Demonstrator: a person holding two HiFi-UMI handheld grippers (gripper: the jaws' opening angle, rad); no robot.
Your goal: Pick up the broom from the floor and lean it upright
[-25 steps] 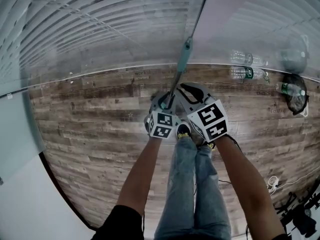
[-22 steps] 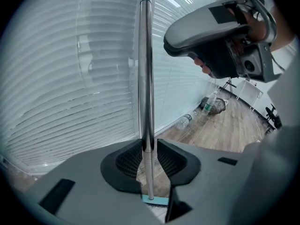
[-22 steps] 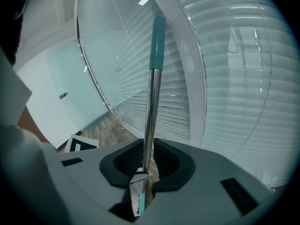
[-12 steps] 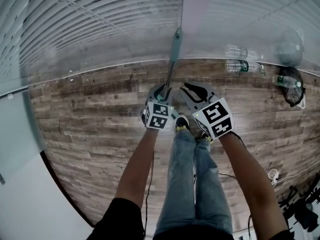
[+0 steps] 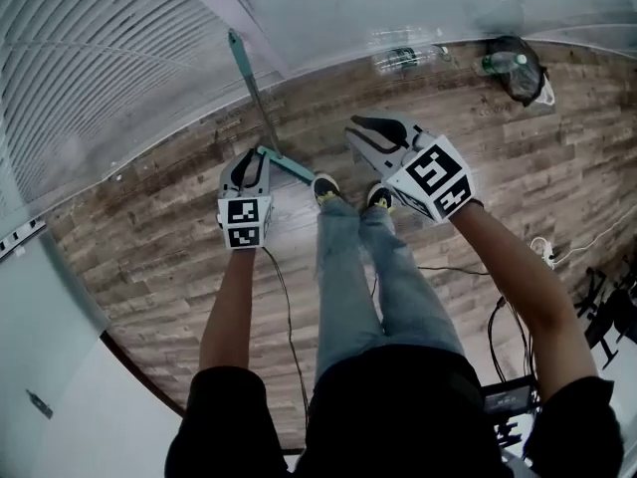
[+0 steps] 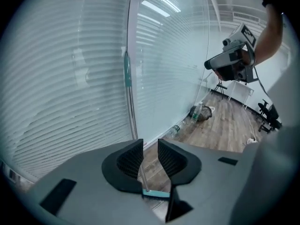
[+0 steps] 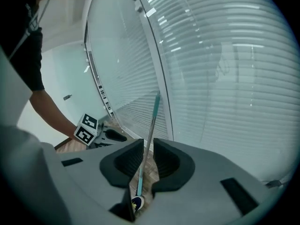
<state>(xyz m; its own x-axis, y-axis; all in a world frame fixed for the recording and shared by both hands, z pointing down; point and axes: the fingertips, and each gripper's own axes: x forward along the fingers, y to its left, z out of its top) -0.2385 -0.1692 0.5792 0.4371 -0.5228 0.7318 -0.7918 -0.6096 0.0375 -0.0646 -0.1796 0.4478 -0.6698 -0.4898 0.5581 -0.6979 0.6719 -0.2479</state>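
Broom leans upright against blind-covered glass wall, teal head on wooden floor just ahead of person's shoes. Left claw hovers near broom's foot. Its jaws have just been opening and stand narrowly apart, pads off pole seen beyond gap. Right claw across from shoes, jaws narrowly apart, gripping nothing. Bottles lie along wall base.

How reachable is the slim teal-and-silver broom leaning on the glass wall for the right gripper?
Probably reachable, yes: the right gripper is open and empty, the broom stands to its left, and only bare wooden floor lies between.
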